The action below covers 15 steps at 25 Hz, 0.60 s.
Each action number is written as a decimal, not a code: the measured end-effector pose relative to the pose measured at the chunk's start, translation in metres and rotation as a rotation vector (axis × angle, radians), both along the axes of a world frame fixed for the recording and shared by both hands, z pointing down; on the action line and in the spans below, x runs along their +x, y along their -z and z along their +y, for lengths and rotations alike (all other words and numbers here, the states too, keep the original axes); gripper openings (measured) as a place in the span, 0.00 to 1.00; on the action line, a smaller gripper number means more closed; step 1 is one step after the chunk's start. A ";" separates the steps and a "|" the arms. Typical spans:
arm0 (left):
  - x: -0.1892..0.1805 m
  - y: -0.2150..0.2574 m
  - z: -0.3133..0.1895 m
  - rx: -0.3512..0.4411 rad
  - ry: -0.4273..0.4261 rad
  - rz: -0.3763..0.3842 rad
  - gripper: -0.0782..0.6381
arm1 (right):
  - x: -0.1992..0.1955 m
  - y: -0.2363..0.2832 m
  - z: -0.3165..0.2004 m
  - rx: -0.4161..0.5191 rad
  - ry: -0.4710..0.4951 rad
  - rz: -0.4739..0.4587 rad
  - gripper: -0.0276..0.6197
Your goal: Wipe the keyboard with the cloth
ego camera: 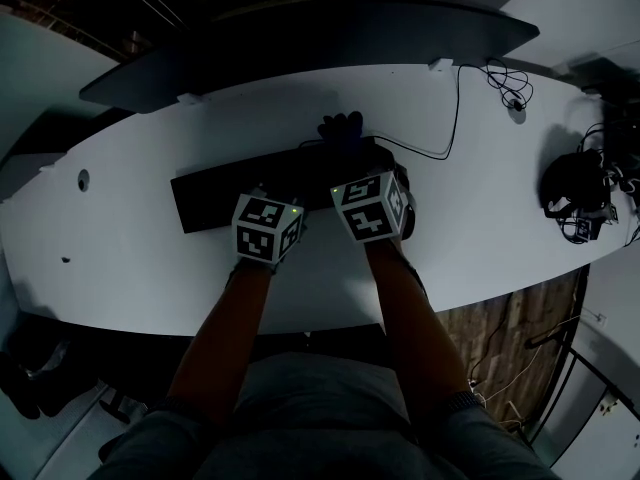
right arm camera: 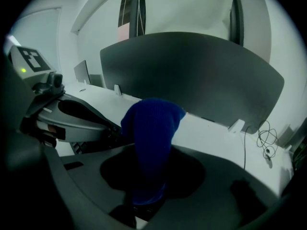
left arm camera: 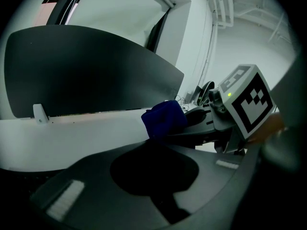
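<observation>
A black keyboard (ego camera: 212, 198) lies on the white desk (ego camera: 120, 238) in front of me. My right gripper (ego camera: 350, 156) is over the keyboard's right end, shut on a dark blue cloth (right arm camera: 151, 143) that sticks up and forward from its jaws (ego camera: 342, 128). My left gripper (ego camera: 279, 192) hovers over the keyboard's middle, close beside the right one; its jaws look shut with nothing between them. In the left gripper view the cloth (left arm camera: 163, 119) and the right gripper (left arm camera: 240, 104) show just ahead to the right. The left gripper (right arm camera: 72, 114) appears at the left of the right gripper view.
A wide curved dark monitor (ego camera: 300, 43) stands behind the keyboard. A thin cable (ego camera: 455, 118) runs across the desk to the right. Black headphones and tangled wires (ego camera: 575, 193) lie near the desk's right end. The desk's front edge is right by my arms.
</observation>
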<state>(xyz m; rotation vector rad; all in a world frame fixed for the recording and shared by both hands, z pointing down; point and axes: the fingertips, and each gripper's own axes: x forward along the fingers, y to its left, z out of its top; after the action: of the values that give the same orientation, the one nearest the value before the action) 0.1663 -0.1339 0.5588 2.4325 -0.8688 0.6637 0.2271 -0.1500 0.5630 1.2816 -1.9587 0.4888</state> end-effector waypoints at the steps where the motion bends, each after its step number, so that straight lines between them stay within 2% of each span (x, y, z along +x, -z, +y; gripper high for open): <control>1: 0.003 0.000 0.001 -0.001 -0.004 0.001 0.12 | 0.004 0.000 0.000 0.000 -0.004 0.002 0.25; 15: 0.048 0.010 0.006 0.000 -0.036 0.038 0.12 | 0.055 -0.002 0.005 -0.004 -0.066 0.032 0.25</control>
<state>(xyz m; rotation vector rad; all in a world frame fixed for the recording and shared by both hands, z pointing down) 0.2140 -0.1278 0.5486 2.4581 -0.8124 0.6282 0.2817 -0.1453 0.5647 1.3467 -1.8934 0.5009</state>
